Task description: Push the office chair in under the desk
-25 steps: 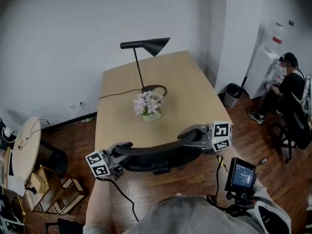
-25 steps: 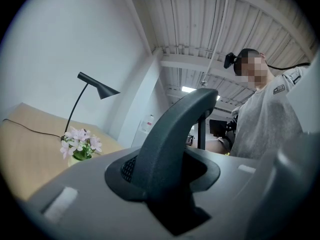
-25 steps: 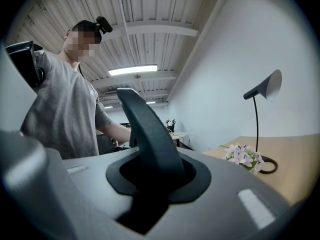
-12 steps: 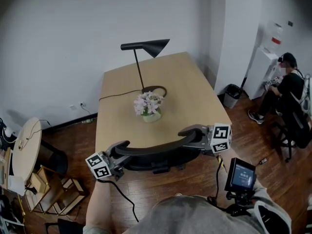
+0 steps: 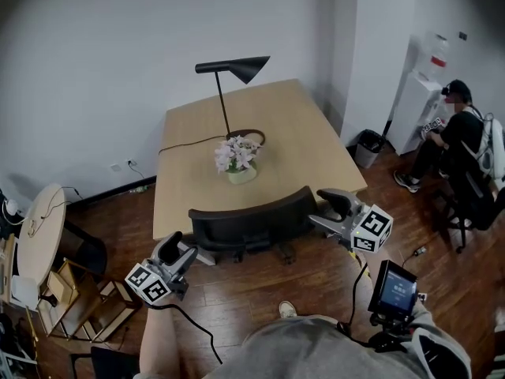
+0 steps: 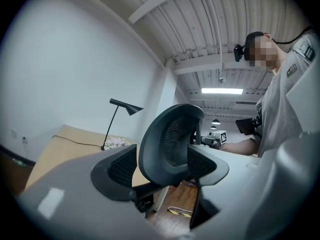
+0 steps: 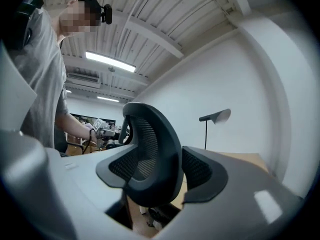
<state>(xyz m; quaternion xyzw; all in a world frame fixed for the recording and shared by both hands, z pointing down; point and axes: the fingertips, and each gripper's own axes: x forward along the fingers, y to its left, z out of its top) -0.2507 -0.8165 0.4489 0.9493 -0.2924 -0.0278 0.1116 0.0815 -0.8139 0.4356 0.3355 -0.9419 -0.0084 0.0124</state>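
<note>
The black mesh office chair [image 5: 248, 221] stands with its backrest against the front edge of the wooden desk [image 5: 193, 184], its seat under the top. My left gripper [image 5: 172, 249] hangs below and to the left of the backrest, clear of it, with its jaws opening and nothing between them. My right gripper [image 5: 326, 208] sits just off the backrest's right end, its jaws also opening and empty. In the left gripper view the backrest [image 6: 167, 144] shows ahead of the spread pads [image 6: 115, 166]. In the right gripper view the backrest [image 7: 150, 154] likewise stands beyond the pads [image 7: 200, 173].
A black lamp [image 5: 233, 68] and a flower pot [image 5: 239, 159] stand on the desk. A round side table [image 5: 38, 235] and wooden shelf [image 5: 91, 306] are at the left. At the right are a bin [image 5: 365, 147], a seated person [image 5: 458, 136] and a small screen [image 5: 394, 289].
Both grippers have let go of the chair's backrest and drawn back toward me, the left one down and left. The backrest now stands free against the desk.
</note>
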